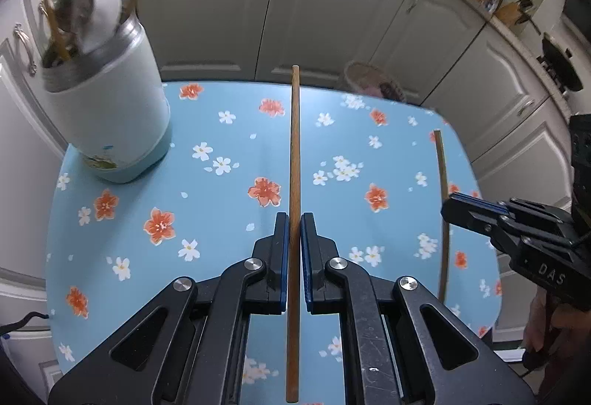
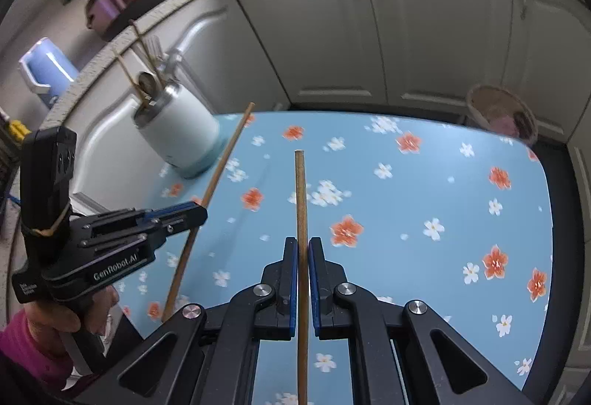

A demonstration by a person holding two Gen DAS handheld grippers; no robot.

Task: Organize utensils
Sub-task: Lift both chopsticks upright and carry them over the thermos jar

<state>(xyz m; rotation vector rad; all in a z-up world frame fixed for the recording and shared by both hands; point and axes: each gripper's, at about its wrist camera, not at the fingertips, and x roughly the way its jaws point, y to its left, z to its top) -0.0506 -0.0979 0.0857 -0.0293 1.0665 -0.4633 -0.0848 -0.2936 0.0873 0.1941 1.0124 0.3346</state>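
My left gripper (image 1: 294, 220) is shut on a brown wooden chopstick (image 1: 294, 154) that runs straight ahead between its blue pads, lifted above the table. My right gripper (image 2: 303, 242) is shut on a second chopstick (image 2: 300, 198) in the same way. Each wrist view shows the other gripper: the right one (image 1: 452, 203) at the right edge with its chopstick (image 1: 441, 161), the left one (image 2: 201, 211) at the left with its chopstick (image 2: 225, 154). A white and pale blue utensil holder (image 1: 110, 117) stands at the table's far left corner, holding spoons (image 1: 99, 10), forks and chopsticks.
The table (image 1: 221, 205) has a blue cloth with orange and white flowers. White cabinet doors (image 1: 332, 6) stand behind it. A woven basket (image 2: 498, 109) sits on the floor beyond the far edge. A hand in a pink sleeve (image 2: 40, 327) holds the left gripper.
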